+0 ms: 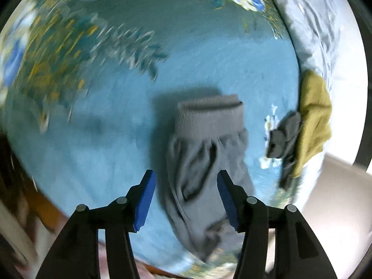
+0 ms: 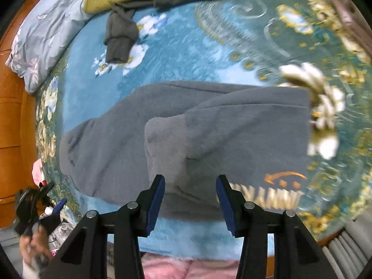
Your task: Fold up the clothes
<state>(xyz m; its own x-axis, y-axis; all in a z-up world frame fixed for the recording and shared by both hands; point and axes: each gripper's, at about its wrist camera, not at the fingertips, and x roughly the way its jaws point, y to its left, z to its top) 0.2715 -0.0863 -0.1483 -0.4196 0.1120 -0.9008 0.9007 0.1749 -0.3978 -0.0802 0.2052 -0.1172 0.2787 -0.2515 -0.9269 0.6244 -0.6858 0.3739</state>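
Grey sweatpants (image 2: 209, 134) spread on blue floral blanket (image 2: 181, 55); right gripper (image 2: 190, 186) and left gripper (image 1: 186, 181) both agape, empty. Pinch ribbed waistband (image 1: 209, 114) corners evenly before folding

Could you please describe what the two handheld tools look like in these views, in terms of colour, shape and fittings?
Both look alike. The left tool and right tool each have two matte black, angular plastic fingers with triangular cut-outs near the base. Round silver pivot pins sit on the linkages. Each finger carries a flat blue pad on its inner face, slightly darker on the right tool. No cables or markings show.
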